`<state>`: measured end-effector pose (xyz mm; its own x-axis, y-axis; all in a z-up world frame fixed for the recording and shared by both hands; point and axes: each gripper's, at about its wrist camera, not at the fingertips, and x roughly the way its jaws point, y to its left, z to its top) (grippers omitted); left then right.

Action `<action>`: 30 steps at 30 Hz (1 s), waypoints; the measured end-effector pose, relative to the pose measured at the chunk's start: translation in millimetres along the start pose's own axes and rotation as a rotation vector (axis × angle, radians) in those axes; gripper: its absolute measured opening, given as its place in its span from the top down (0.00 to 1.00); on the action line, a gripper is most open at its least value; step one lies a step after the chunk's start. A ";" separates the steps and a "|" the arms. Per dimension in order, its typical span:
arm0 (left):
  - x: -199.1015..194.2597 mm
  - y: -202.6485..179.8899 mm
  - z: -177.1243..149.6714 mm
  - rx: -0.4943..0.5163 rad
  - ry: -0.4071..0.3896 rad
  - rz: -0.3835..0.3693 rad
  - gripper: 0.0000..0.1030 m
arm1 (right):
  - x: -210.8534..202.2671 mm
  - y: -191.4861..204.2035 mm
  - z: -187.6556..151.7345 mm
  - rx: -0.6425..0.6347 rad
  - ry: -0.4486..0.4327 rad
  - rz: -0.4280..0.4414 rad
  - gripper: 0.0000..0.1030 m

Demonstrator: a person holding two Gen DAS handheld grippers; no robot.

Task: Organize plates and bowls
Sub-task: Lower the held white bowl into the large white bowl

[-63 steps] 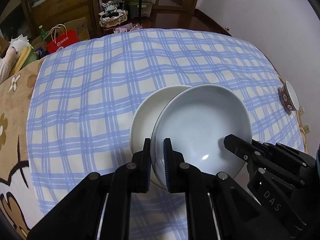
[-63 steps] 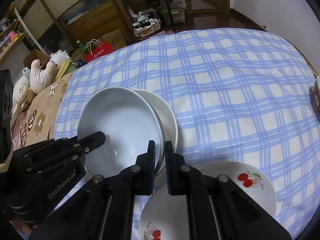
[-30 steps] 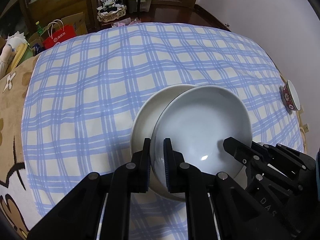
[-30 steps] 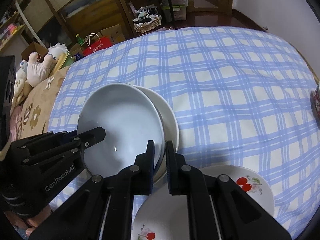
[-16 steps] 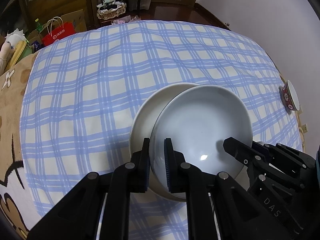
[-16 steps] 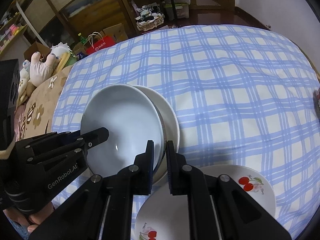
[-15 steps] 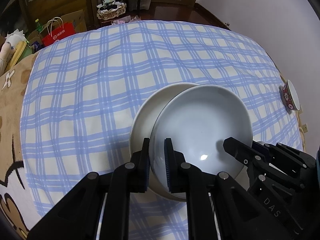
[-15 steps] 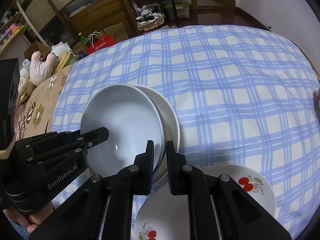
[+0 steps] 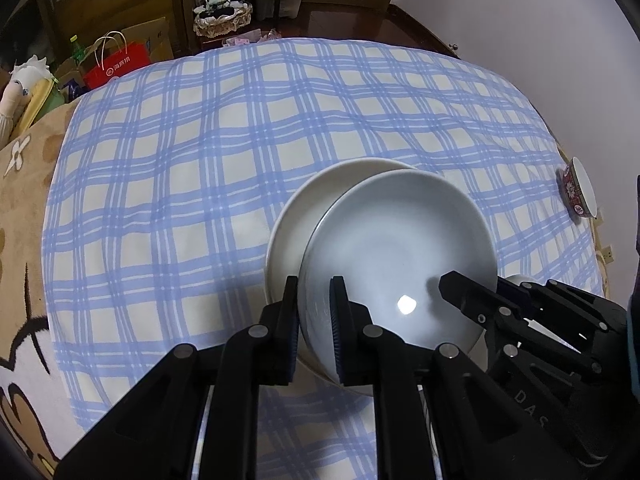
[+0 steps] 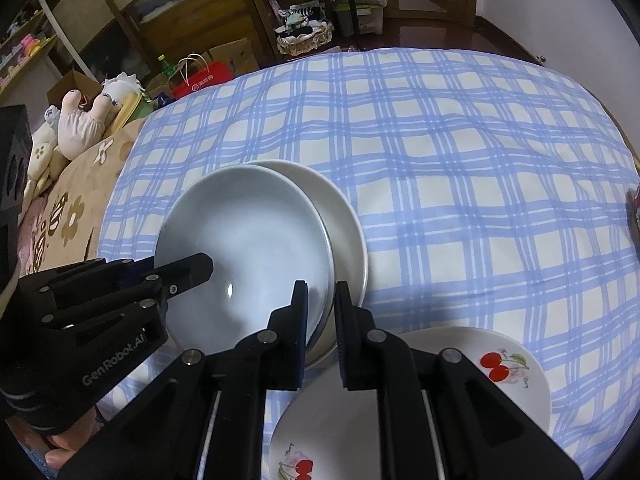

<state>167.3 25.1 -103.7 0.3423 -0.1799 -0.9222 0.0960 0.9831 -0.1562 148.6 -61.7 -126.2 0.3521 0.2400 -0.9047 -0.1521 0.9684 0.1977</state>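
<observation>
Slippage is threatening: left gripper (image 9: 314,304) and right gripper (image 10: 322,308) are each clamping the pale bowl's (image 9: 396,256) rim, tilting over the white plate (image 9: 296,216) beneath.

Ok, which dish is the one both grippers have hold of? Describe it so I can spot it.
On the blue-checked cloth, near its front edge, two plain dishes overlap. It is the upper one, the pale grey-blue bowl, lying tilted across the white bowl. Unlike the cherry-patterned plate beside it, it is unpatterned.
</observation>
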 end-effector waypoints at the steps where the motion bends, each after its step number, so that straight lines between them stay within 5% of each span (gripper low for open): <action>1: 0.0 0.3 0.0 0.000 0.000 0.001 0.87 | 0.3 0.2 -0.1 0.001 0.000 -0.001 0.86; 30: -8.3 -1.4 -8.0 0.030 0.004 -0.021 0.84 | 3.5 -3.3 -2.3 0.034 0.036 0.023 0.86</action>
<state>156.9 25.5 -98.6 0.3363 -0.2003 -0.9202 0.1310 0.9776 -0.1649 148.3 -64.2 -130.9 0.3151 0.2597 -0.9128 -0.1280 0.9647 0.2303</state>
